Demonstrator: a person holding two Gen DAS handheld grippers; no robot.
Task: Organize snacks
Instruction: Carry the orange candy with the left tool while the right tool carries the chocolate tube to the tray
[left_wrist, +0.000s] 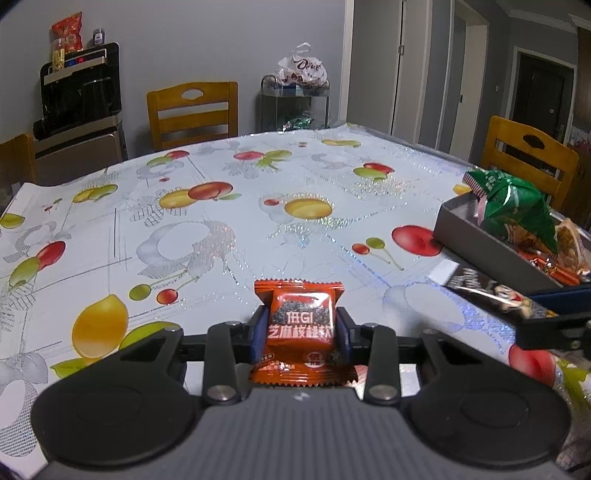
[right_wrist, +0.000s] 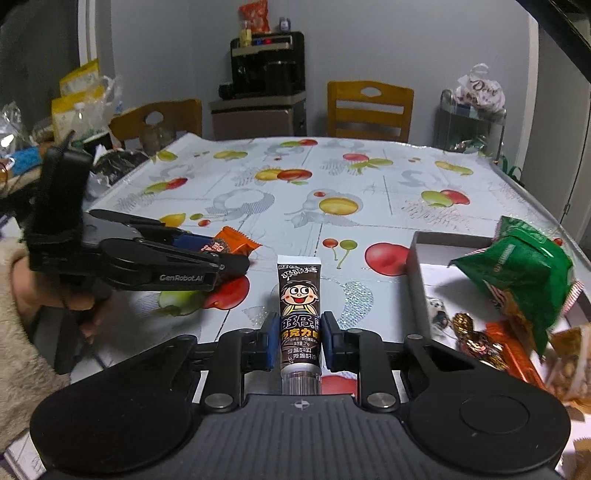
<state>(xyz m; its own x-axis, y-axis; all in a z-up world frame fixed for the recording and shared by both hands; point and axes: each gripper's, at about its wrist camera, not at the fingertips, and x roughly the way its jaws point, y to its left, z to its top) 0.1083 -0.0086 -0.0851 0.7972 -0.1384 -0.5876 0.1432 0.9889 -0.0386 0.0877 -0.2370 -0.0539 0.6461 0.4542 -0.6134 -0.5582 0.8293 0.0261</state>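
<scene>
- The left gripper (left_wrist: 300, 334) is closed on the orange snack packet (left_wrist: 301, 326), left of the grey box (right_wrist: 419, 258).
- The right gripper (right_wrist: 300, 341) pinches the chocolate tube (right_wrist: 300, 317), also just left of the box.
- I think each snack should be lifted over the box wall and released low.
- The packet reads "GI"; the other gripper's side reads "GenRobot.AI".

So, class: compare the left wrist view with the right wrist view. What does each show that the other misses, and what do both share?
Only the left wrist view shows the left gripper head-on, its jaws shut on the orange snack packet, and the dark doorway at right.

Only the right wrist view shows the right gripper's jaws shut on the chocolate tube, the person's left hand, the cluttered bags at left, and the wrapped candies inside the box.

Both show the fruit-print tablecloth, the grey box, the green snack bag and the wooden chair.
</scene>
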